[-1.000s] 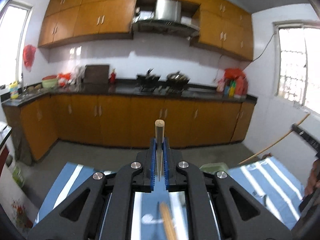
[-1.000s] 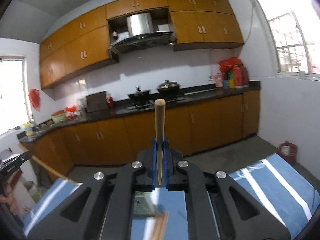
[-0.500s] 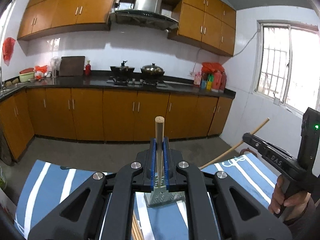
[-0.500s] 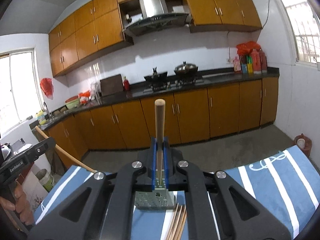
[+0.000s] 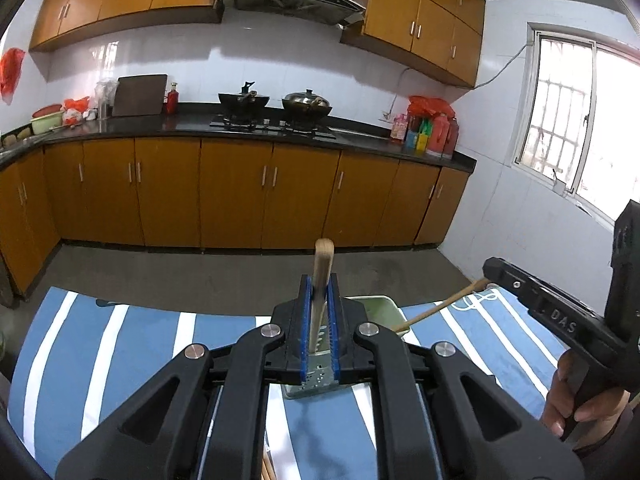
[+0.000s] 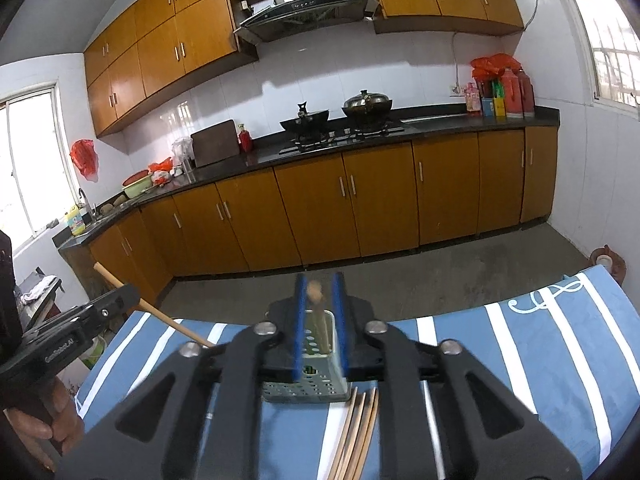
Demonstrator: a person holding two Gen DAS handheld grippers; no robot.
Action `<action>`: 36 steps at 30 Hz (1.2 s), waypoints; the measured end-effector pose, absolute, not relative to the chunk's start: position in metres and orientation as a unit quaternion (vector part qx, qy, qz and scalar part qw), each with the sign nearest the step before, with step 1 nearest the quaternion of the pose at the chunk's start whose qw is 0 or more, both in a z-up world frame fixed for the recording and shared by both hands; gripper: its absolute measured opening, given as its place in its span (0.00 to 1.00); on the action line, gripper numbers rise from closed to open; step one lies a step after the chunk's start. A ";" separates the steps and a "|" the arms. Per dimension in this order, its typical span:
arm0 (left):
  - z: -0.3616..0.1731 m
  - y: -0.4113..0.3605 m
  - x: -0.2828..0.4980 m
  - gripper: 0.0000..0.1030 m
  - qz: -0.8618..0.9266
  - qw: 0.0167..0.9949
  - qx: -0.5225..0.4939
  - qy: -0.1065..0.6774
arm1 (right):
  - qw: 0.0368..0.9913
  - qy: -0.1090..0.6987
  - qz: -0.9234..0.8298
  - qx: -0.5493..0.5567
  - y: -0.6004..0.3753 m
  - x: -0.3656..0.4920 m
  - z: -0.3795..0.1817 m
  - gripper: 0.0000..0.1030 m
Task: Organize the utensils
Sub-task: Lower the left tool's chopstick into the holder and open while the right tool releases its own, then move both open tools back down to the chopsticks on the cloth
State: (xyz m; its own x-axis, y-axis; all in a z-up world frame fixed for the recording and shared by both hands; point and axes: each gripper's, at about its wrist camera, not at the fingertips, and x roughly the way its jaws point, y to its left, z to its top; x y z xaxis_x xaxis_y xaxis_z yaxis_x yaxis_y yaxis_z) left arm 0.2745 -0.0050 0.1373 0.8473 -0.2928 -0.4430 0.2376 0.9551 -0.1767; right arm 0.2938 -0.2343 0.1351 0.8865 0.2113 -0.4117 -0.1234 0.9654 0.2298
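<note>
Behind the blue-striped tablecloth the kitchen counters are sitting higher in both views than a second ago: both tongs are dipping toward the perforated metal holder. The right gripper is opening, its chopstick dropping in; the left gripper is just starting to ease off its chopstick. Loose chopsticks are lying near.

The chopstick is pale, matt wood. The holder is perforated grey metal with a dull sheen. A striped blue-and-white cloth covers the bench. At twelve o'clock, the cabinets are smooth brown wood under a glossy black counter.
</note>
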 end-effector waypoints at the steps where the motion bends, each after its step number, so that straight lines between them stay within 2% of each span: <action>1: 0.138 -0.003 0.272 0.11 -0.138 0.960 -0.060 0.238 | 0.967 0.220 0.085 0.100 -0.236 0.292 0.135 0.22; 3: 0.141 -0.003 0.269 0.27 -0.133 0.962 -0.064 0.231 | 0.968 0.213 0.082 0.104 -0.239 0.285 0.137 0.25; 5: 0.145 0.000 0.264 0.32 -0.129 0.964 -0.067 0.223 | 0.969 0.206 0.080 0.109 -0.245 0.277 0.139 0.27; 13: 0.150 0.013 0.238 0.33 -0.118 0.970 -0.068 0.201 | 0.968 0.208 0.053 0.130 -0.276 0.236 0.119 0.30; 15: 0.141 0.020 0.228 0.39 -0.104 0.972 -0.060 0.203 | 0.964 0.232 0.039 0.128 -0.282 0.229 0.097 0.30; 20: 0.092 0.037 0.212 0.42 -0.055 0.966 -0.032 0.252 | 0.931 0.338 0.026 0.136 -0.286 0.230 0.019 0.29; 21: 0.080 0.040 0.210 0.42 -0.047 0.962 -0.029 0.267 | 0.922 0.360 0.029 0.141 -0.283 0.230 0.003 0.23; 23: 0.053 0.047 0.206 0.42 -0.034 0.953 -0.028 0.299 | 0.905 0.396 0.041 0.147 -0.274 0.230 -0.023 0.18; 26: 0.021 0.057 0.199 0.42 -0.017 0.941 -0.034 0.336 | 0.891 0.428 0.057 0.143 -0.255 0.225 -0.051 0.17; 31: -0.017 0.071 0.186 0.42 0.001 0.922 -0.067 0.382 | 0.879 0.452 0.073 0.134 -0.233 0.221 -0.072 0.15; 36: -0.024 0.073 0.180 0.42 0.001 0.918 -0.073 0.390 | 0.876 0.458 0.078 0.129 -0.225 0.225 -0.072 0.15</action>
